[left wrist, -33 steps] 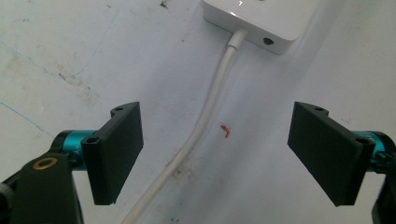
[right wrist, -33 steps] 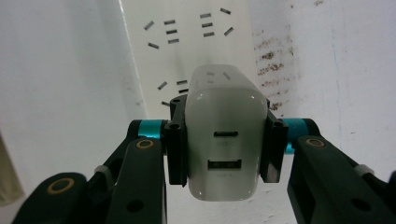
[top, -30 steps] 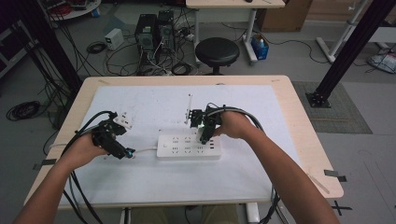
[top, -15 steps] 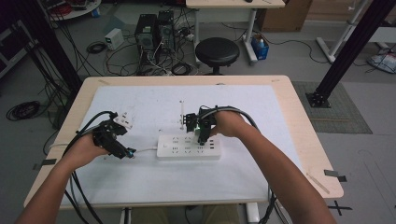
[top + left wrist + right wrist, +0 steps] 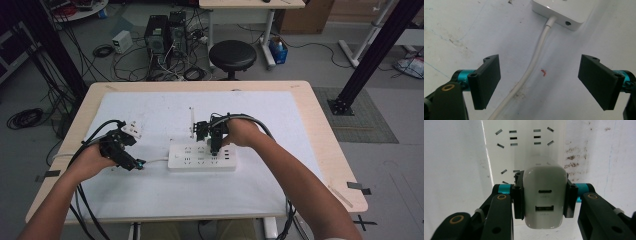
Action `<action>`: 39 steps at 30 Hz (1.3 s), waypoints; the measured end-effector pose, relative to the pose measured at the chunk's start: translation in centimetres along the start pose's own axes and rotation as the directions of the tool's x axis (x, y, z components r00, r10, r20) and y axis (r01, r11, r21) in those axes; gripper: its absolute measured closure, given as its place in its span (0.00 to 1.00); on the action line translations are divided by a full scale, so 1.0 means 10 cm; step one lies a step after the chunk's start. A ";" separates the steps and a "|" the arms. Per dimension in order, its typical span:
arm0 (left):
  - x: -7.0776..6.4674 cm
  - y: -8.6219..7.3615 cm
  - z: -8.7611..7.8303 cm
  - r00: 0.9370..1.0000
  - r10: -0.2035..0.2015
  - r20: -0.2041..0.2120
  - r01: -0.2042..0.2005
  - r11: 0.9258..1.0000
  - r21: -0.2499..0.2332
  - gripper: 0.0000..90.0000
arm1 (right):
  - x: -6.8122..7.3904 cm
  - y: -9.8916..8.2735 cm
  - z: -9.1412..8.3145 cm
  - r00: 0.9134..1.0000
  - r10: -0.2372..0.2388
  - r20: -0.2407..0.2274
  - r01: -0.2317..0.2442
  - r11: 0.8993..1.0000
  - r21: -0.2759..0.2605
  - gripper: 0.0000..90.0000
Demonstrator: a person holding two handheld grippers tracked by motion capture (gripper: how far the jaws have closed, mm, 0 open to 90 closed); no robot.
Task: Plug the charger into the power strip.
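Right tool (image 5: 543, 202) pinching white USB charger block (image 5: 544, 200) by its two sides, ports facing the camera, prong end pointing down at the power strip (image 5: 202, 156). In high view right tool (image 5: 214, 141) sits directly over the strip's right-of-middle sockets, far long edge side. Gap or contact between charger and strip face: cannot tell, blurred. In right gripper view socket slots (image 5: 524, 137) visible just beyond the charger, strip running away up the frame. Key relation: target socket straight below the charger, so likely a short straight push down, prongs needing to line up with slots. Strip's long axis parallel to table's near edge, lying about mid-table.

Left tool (image 5: 540, 82) spread wide, holding nothing, straddling the strip's white cord (image 5: 534, 60) near where it enters the strip's end (image 5: 564, 15); pads not touching cord. In high view left tool (image 5: 131, 161) just off the strip's left end, toward table's left edge. Right hand nearer the sockets; left well placed to steady the cord end.

Small white adapter (image 5: 132, 130) beyond left hand. Thin white stick-like thing (image 5: 191, 122) upright beyond strip. Surface: white sheet (image 5: 150, 190), scuffed, on wood table (image 5: 320, 150). Beyond far edge: black stool (image 5: 232, 55), computer tower (image 5: 157, 32), floor cables, black frame posts.
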State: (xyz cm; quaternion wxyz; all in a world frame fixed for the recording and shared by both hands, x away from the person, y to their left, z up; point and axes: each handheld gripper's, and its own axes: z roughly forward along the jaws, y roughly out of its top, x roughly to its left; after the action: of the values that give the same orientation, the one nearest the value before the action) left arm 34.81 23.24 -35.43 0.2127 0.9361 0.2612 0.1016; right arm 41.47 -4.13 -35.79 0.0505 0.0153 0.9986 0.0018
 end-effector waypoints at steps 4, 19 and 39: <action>0.00 -0.01 0.00 1.000 -0.004 0.000 0.004 1.000 -0.001 0.20 | 0.03 0.02 0.08 1.000 -0.022 0.015 0.022 0.999 0.025 0.69; 0.02 -0.04 0.04 1.000 0.007 0.017 -0.007 1.000 0.001 0.20 | -0.02 0.06 0.10 1.000 0.015 -0.013 -0.015 0.999 0.034 0.69; 0.04 -0.05 0.08 1.000 0.006 0.030 -0.006 1.000 0.008 0.20 | 0.00 0.06 0.16 1.000 0.028 -0.003 -0.028 0.999 0.028 0.69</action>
State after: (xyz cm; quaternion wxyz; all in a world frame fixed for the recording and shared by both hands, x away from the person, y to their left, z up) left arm 35.15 23.52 -36.30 0.2125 0.9391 0.2557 0.0870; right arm 41.66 -3.54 -37.40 0.0484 0.0302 0.9983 -0.0116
